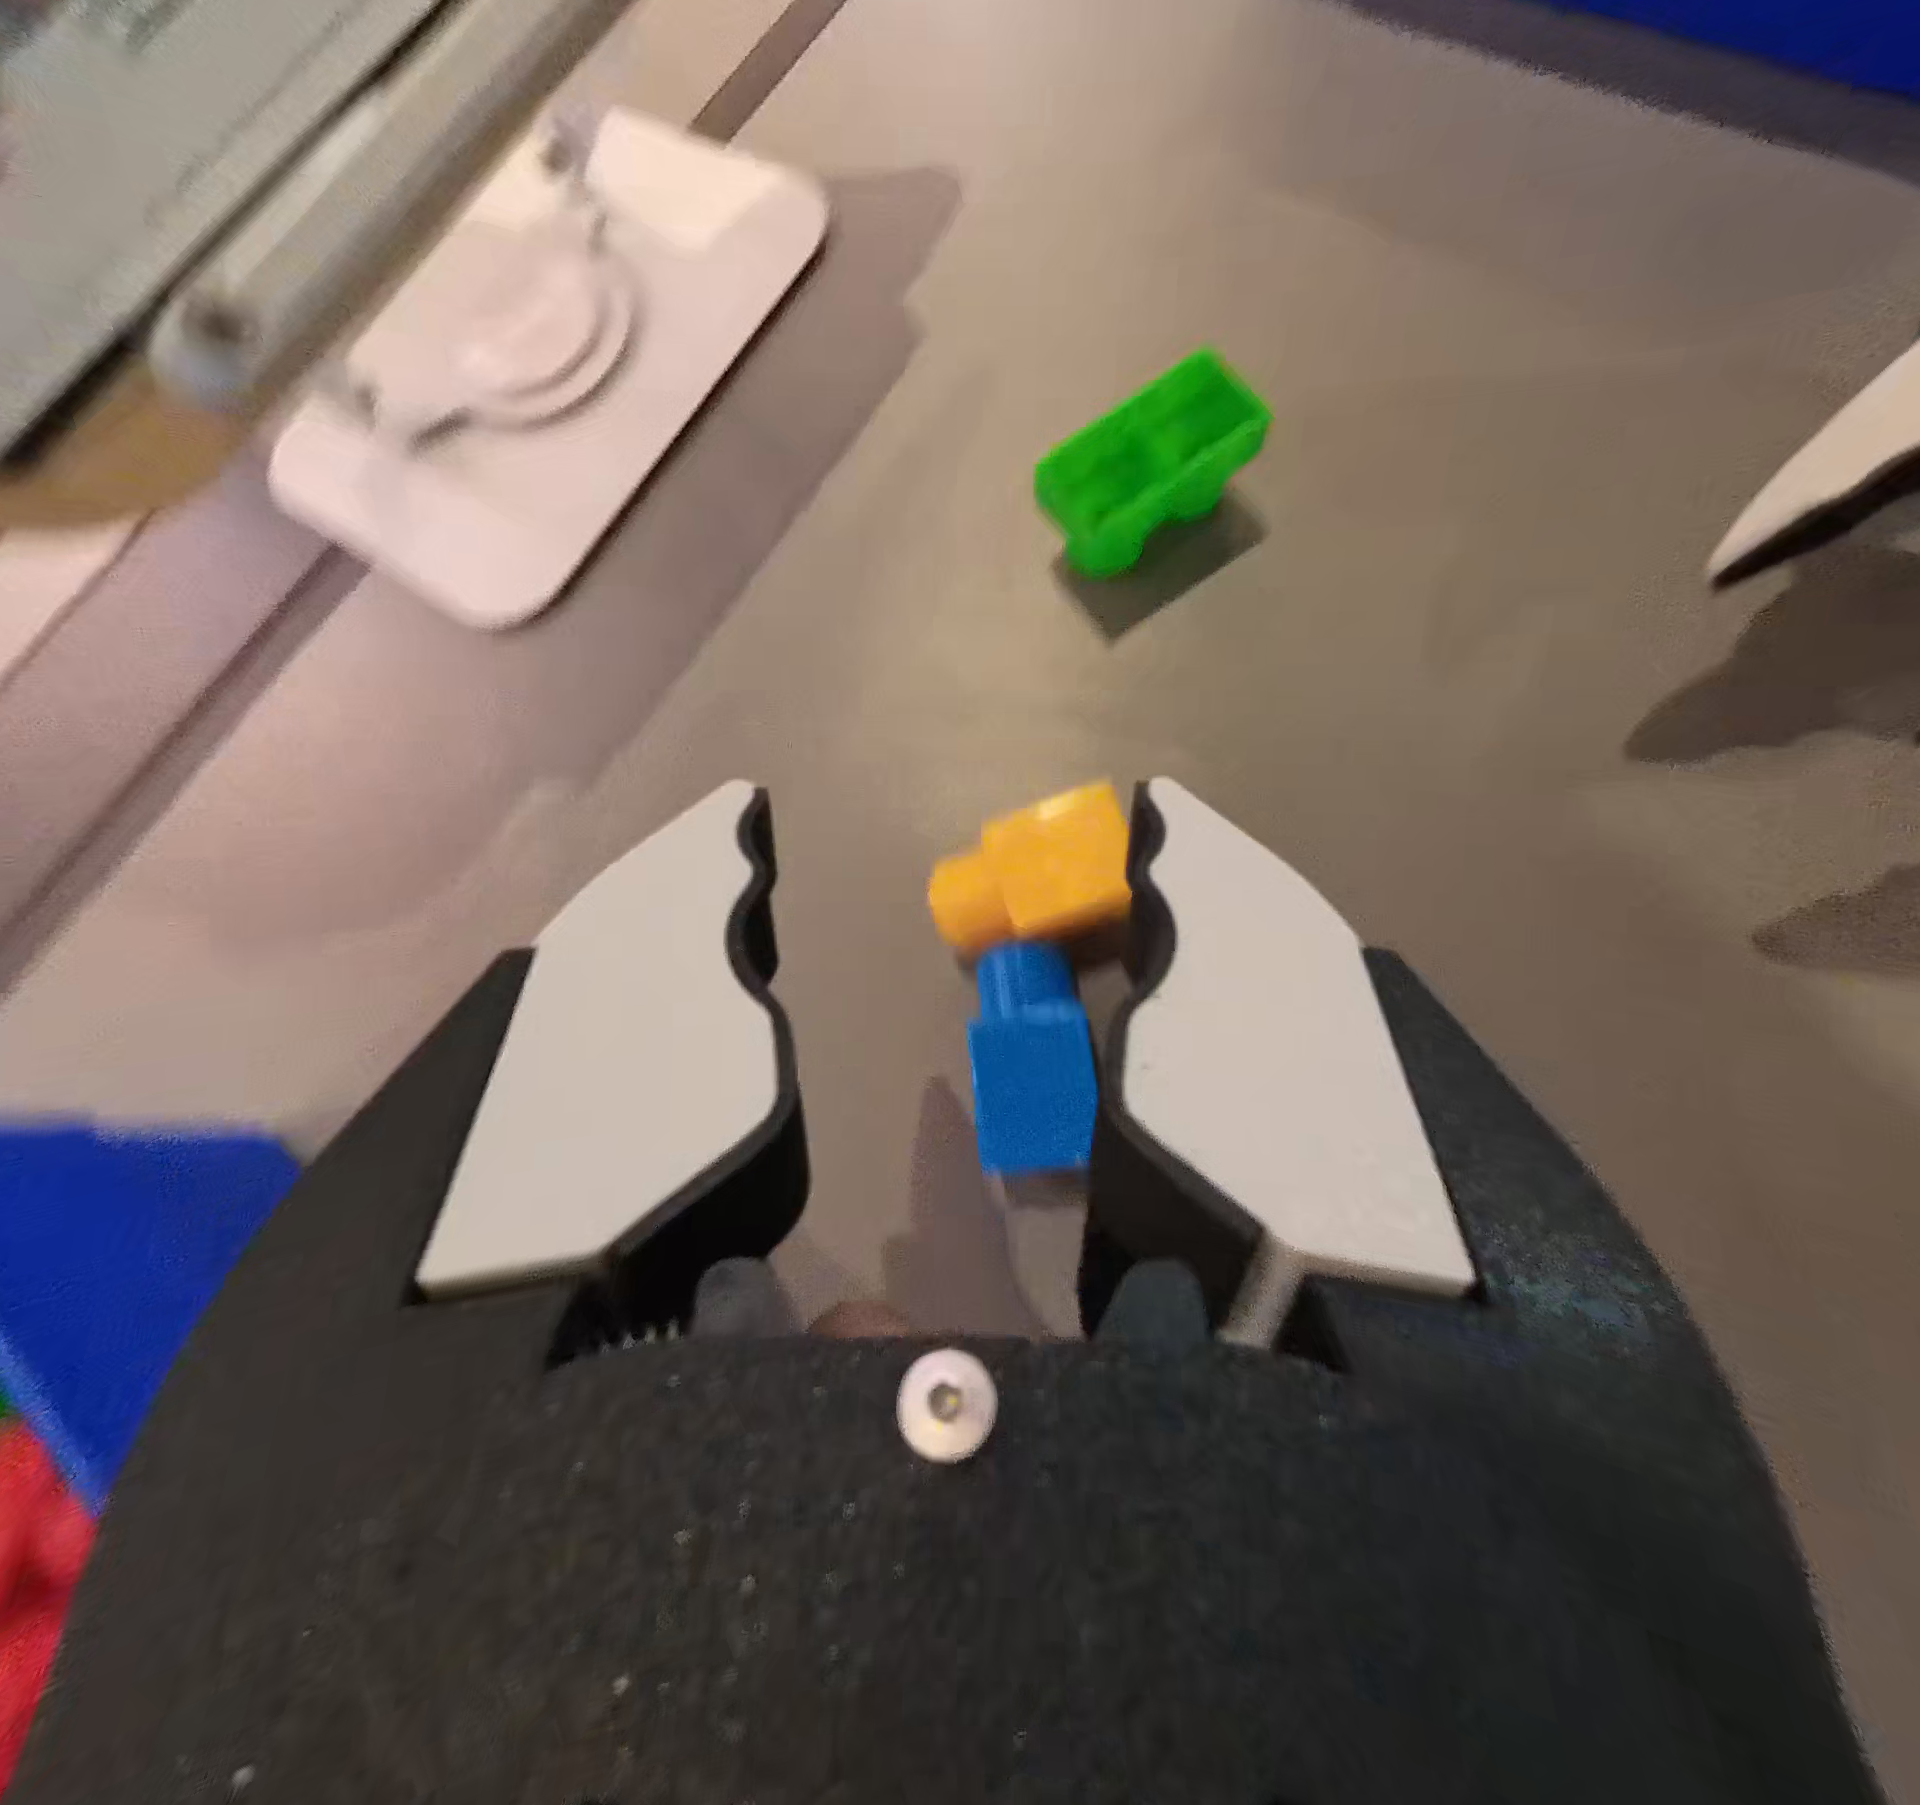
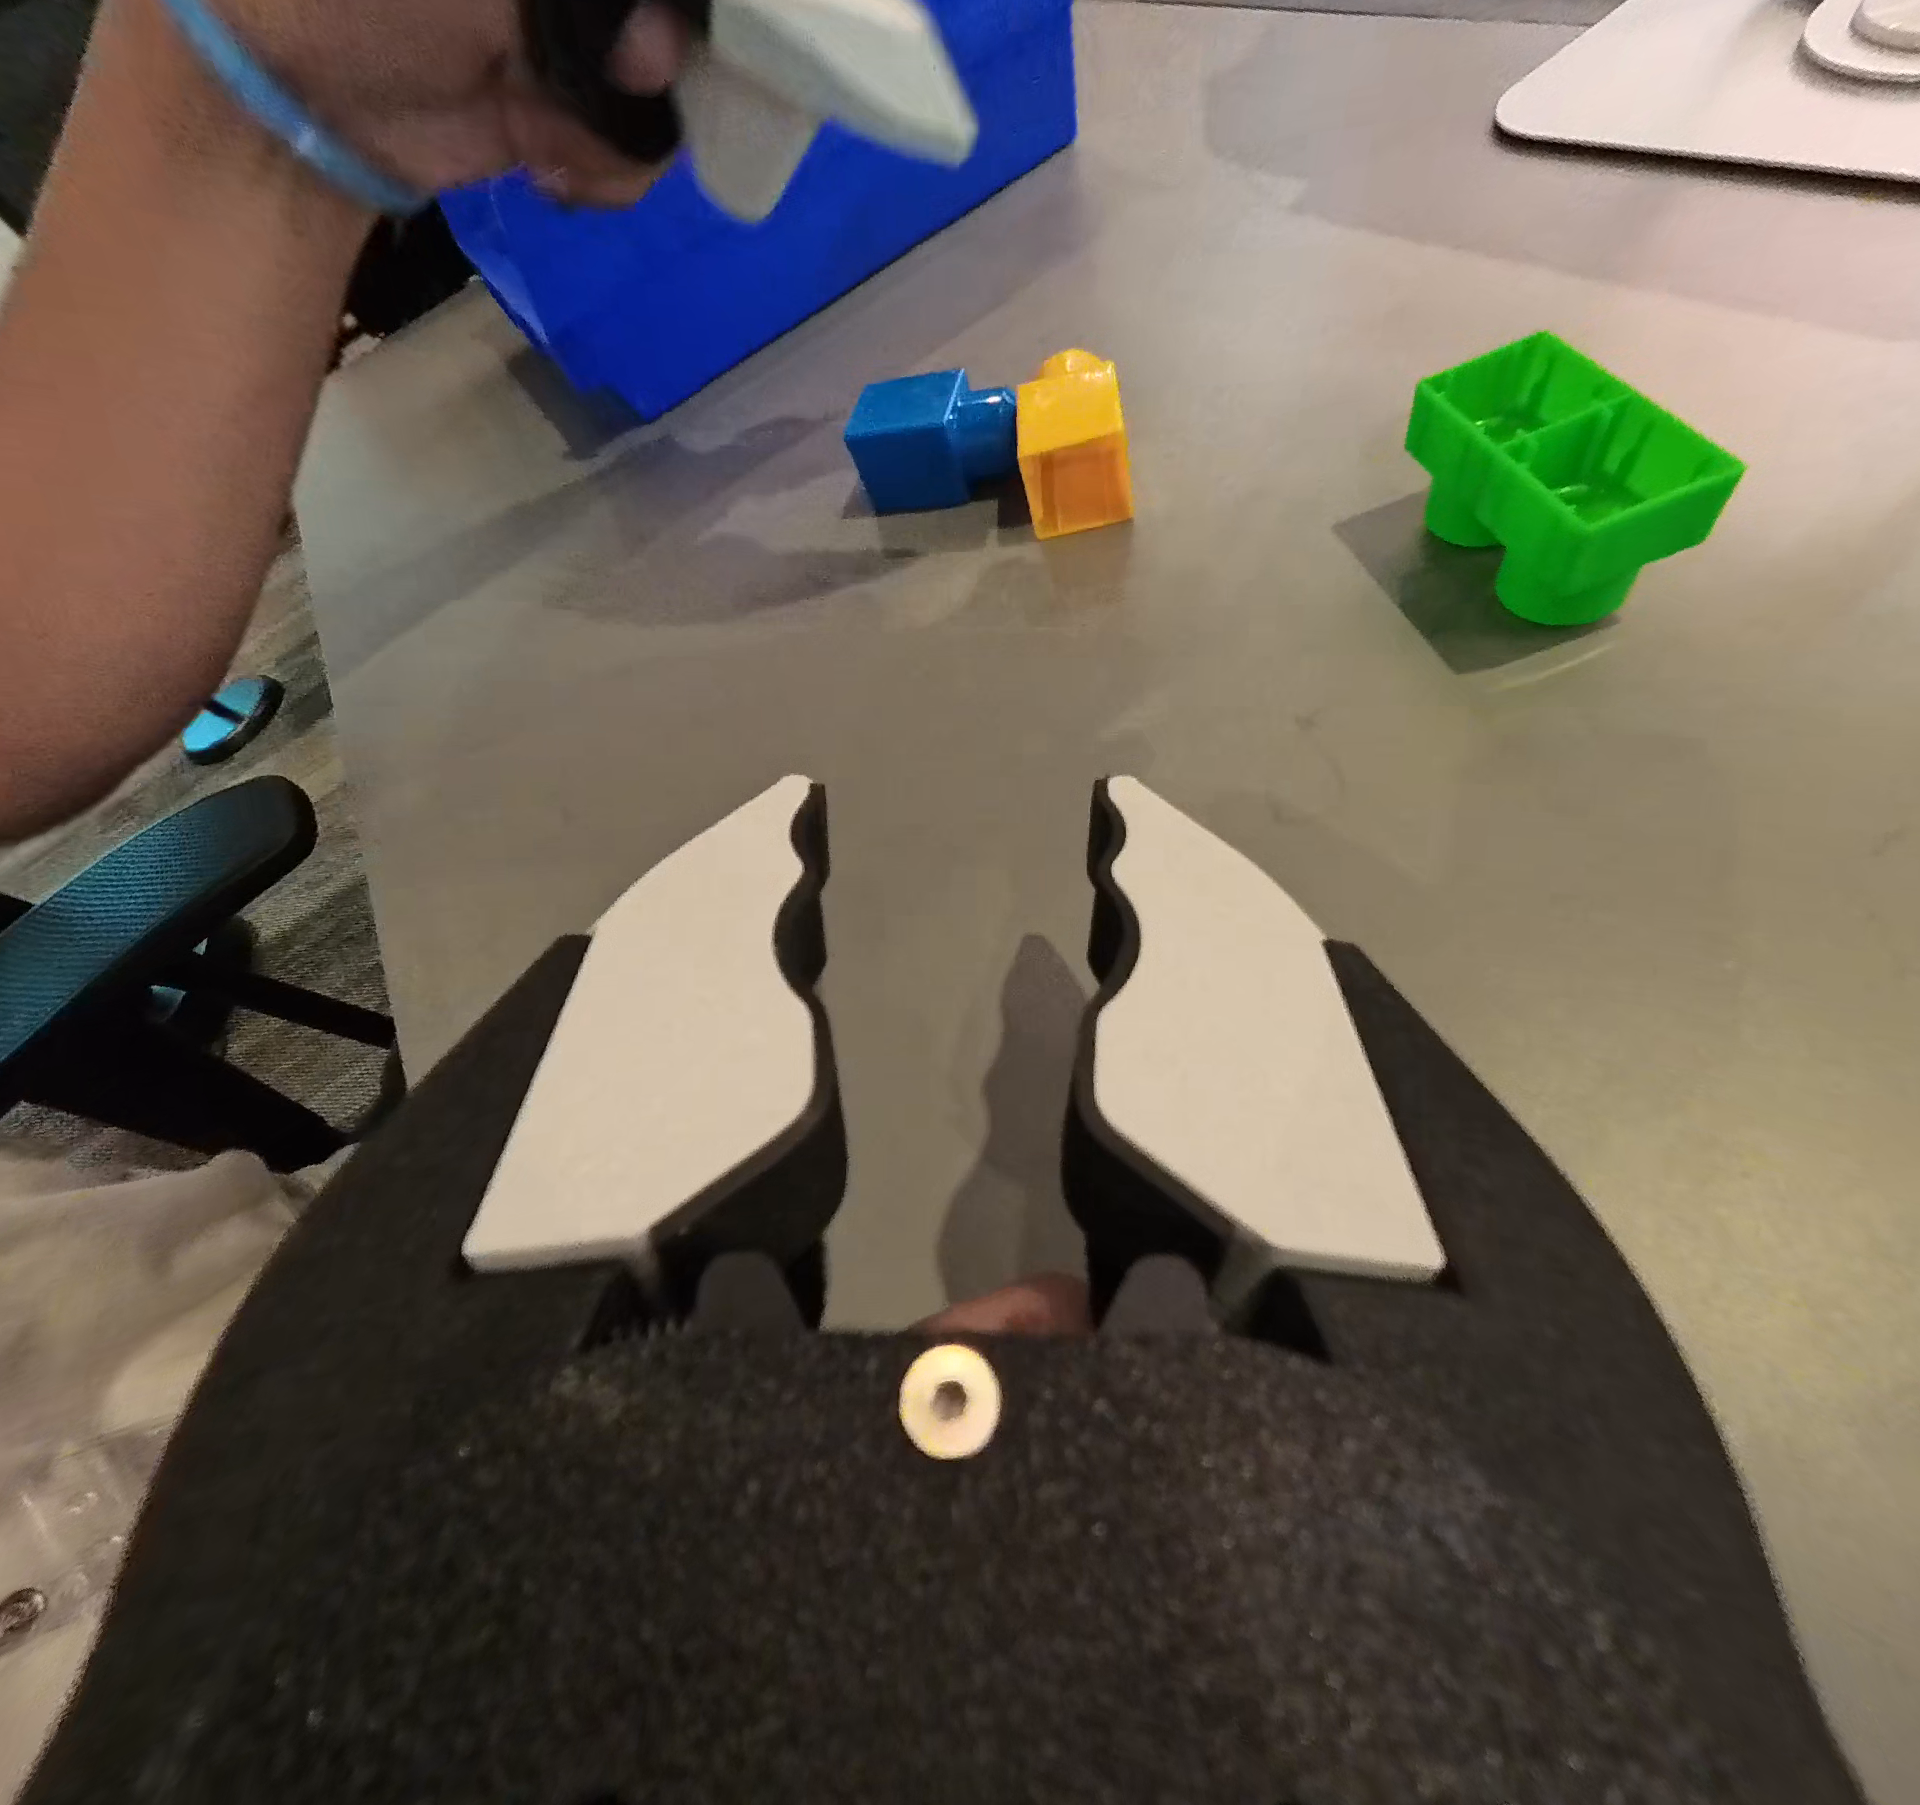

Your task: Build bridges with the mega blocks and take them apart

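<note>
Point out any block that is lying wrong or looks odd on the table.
The green block is upside down, resting on its studs with the hollow underside up. The blue block lies on its side, its stud against the orange block. No bridge stands.

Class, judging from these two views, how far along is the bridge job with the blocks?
Done: nothing stands as a bridge; the green block lies upside down, apart from the blue block and orange block, which lie touching on the table. In hand: nothing; the left gripper and right gripper are open. Left: whether building or dismantling comes next cannot be told.
</note>
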